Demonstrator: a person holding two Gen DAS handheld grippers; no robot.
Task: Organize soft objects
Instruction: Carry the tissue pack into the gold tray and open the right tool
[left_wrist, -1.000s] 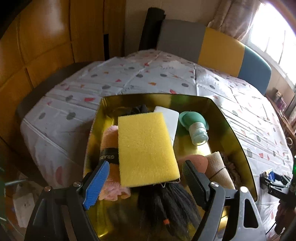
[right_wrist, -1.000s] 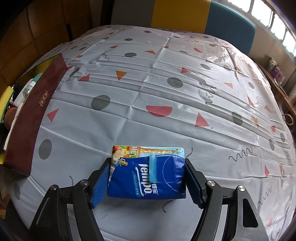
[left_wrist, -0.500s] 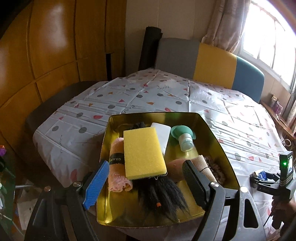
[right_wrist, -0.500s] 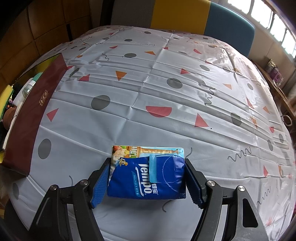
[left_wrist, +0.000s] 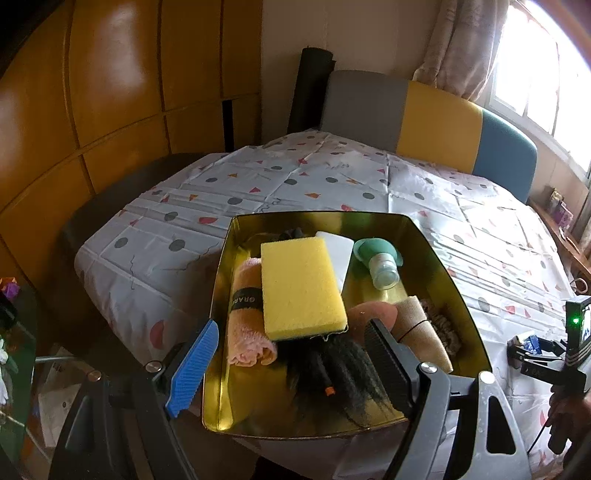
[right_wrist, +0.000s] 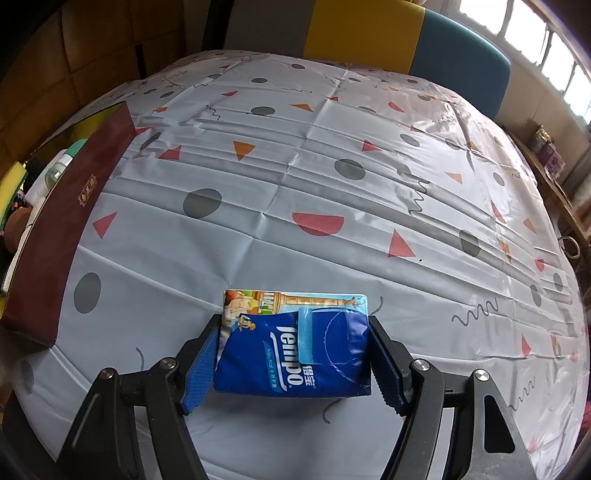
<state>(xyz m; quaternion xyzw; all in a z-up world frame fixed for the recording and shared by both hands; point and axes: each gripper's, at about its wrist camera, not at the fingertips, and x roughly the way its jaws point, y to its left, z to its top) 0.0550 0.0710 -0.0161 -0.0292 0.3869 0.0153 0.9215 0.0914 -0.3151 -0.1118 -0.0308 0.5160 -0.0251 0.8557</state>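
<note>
A gold tray (left_wrist: 314, 218) on the patterned tablecloth holds a yellow sponge (left_wrist: 299, 284), a rolled pink towel (left_wrist: 245, 328), a black hairpiece (left_wrist: 332, 384), a peach puff (left_wrist: 373, 314), a beige roll (left_wrist: 421, 332), a green-capped bottle (left_wrist: 380, 262) and a white pad (left_wrist: 338, 251). My left gripper (left_wrist: 291, 326) hovers open above the tray's near end, nothing between its fingers. My right gripper (right_wrist: 293, 325) is shut on a blue tissue pack (right_wrist: 295, 354) that rests on the cloth. From the left wrist view that gripper (left_wrist: 535, 354) shows at the far right.
The tray's maroon outer wall (right_wrist: 66, 221) stands to the left of the tissue pack. A grey, yellow and blue bench back (left_wrist: 424, 118) runs behind the table. Wooden panels (left_wrist: 110, 92) line the left. Cluttered floor (left_wrist: 22, 350) lies beyond the table's left edge.
My left gripper has drawn back and up from the tray, so the whole tray and more of the table show. The right gripper and the tissue pack have stayed put.
</note>
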